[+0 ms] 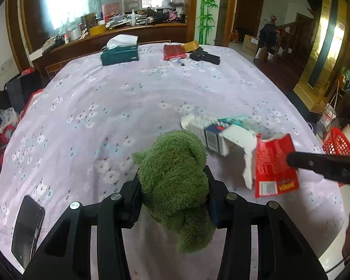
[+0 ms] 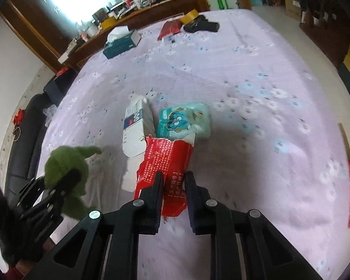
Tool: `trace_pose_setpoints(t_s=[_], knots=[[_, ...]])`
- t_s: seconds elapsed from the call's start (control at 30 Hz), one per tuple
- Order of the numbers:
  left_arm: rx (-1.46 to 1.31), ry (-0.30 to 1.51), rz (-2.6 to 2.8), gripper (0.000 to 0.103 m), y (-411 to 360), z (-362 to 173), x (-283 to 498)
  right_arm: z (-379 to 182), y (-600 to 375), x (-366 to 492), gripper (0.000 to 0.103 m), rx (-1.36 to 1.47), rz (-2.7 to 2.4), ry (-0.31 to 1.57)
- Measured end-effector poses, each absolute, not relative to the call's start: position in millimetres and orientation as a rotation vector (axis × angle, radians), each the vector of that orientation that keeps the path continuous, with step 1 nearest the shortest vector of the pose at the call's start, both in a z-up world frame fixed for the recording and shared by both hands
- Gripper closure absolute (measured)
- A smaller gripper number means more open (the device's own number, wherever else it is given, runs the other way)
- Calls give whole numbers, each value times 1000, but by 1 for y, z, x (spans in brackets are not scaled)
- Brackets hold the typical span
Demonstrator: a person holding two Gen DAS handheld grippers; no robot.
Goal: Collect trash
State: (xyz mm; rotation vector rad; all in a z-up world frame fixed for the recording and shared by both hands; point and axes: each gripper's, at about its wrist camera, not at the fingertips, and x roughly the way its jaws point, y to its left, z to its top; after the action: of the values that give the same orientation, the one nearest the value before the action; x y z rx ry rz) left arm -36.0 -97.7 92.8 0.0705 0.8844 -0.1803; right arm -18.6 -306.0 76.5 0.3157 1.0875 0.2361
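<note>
Mid & far centre of the lilac flowered tablecloth [image 1: 133, 98] lies bare, wide room for a gripper to pass. Obstacles near front-right: torn red foil packet [image 2: 165, 163], white-and-blue carton [image 2: 137, 126] touching it, teal cartoon-print tissue pack [image 2: 184, 120] just behind, all bunched together. Green fuzzy plush toy [image 1: 175, 175] fills the gap btwn left gripper [image 1: 173, 194] fingers. Black phone [image 1: 26, 228] at near-left edge. Far edge: dark teal tissue box [image 1: 119, 54], red pouch [image 1: 173, 51], yellow tape roll [image 1: 190, 45], black case [image 1: 205, 57]. Red plastic basket [image 1: 337, 143] beside table at right.
</note>
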Motion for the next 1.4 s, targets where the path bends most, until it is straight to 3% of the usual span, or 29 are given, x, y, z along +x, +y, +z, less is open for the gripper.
trace_pose_setpoints(t_s=[0.8,1.4], knots=[[211,721,-132,59,-149,144,-62,133,-344,-104,83,275,179,943],[221,582,-94,59,-149,195,-53,119,-345,-125,83,235,176,996]])
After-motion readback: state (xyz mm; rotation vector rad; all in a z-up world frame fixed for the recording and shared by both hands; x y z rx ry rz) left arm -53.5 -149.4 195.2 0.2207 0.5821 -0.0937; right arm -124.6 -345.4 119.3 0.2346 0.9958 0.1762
